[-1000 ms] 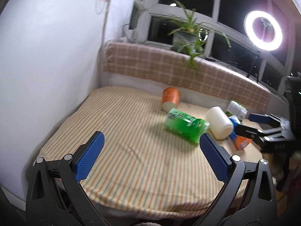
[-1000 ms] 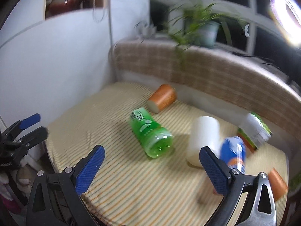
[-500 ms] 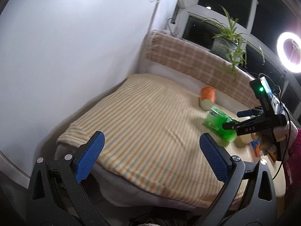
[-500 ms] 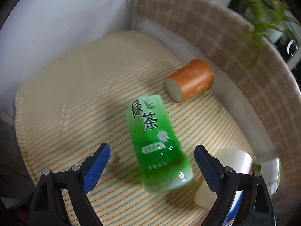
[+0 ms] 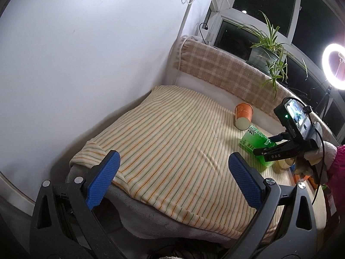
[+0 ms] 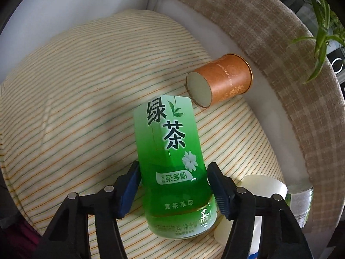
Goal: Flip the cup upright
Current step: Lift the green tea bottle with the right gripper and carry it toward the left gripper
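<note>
Right wrist view shows the right gripper [image 6: 173, 186] with its jaws narrowed around the green cup [image 6: 172, 161], one pad at each side of its lower body; whether the pads [image 6: 129, 188] press the wall or stand just off it I cannot tell. The cup lies on its side on the striped cloth [image 6: 75, 108], near the middle, its wide end toward the camera and its far end close to the orange cup [image 6: 222, 79], which also lies tipped over. A white cup [image 6: 261, 187] lies just beside the right finger. Nothing is upright yet, so by my reading the task is at the grasp: the lift and the turn are all left to do. The left gripper [image 5: 172, 181] hangs wide, holding nothing, over the near edge of the cloth (well apart from the cups). Compared with half a second ago, the right gripper has come in from a hover with its jaws wide to straddle the green cup, which now fills the view, while the left one has drawn a little farther off to the side.
</note>
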A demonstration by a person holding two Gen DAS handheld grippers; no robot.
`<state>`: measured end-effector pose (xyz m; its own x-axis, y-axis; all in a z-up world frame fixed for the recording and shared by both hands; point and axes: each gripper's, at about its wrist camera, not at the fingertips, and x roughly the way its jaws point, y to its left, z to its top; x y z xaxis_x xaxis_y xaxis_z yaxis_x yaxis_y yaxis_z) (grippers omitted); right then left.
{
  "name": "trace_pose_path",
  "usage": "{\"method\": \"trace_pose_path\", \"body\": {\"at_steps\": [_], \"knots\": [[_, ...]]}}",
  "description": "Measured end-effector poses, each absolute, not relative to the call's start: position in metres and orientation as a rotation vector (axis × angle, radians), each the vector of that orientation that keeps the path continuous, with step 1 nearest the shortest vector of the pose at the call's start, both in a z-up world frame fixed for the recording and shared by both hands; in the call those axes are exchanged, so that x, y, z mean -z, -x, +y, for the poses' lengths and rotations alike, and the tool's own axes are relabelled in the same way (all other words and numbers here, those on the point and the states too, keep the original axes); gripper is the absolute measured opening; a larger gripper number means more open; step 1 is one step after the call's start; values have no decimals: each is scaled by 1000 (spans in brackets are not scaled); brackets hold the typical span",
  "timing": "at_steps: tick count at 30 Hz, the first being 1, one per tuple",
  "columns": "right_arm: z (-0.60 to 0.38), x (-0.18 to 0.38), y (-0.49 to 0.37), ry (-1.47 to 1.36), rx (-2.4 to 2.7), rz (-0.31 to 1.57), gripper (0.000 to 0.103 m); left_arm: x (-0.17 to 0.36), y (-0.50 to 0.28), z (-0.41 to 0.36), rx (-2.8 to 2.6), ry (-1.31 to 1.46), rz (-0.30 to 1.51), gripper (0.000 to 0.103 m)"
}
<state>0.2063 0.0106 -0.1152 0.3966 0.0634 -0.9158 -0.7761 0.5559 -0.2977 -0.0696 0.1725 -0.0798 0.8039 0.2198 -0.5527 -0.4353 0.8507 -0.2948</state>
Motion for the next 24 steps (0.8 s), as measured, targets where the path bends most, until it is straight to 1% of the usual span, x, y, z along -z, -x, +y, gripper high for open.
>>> {"method": "trace_pose_path", "body": {"at_steps": [8,10,17,24], "knots": [[-5,98,-192,710,-641,998,62,75,68,163,-338,405,525,101],[-12,90,-184,662,-651,987,62,73,66,158,-331,394,525,99],[-62,59,-152,326,-683,979,62,69,57,139,-277,371,530,97],[-129,62,-117,-52,-635,1026,62,68,43,113,-187,335,551,97]]}}
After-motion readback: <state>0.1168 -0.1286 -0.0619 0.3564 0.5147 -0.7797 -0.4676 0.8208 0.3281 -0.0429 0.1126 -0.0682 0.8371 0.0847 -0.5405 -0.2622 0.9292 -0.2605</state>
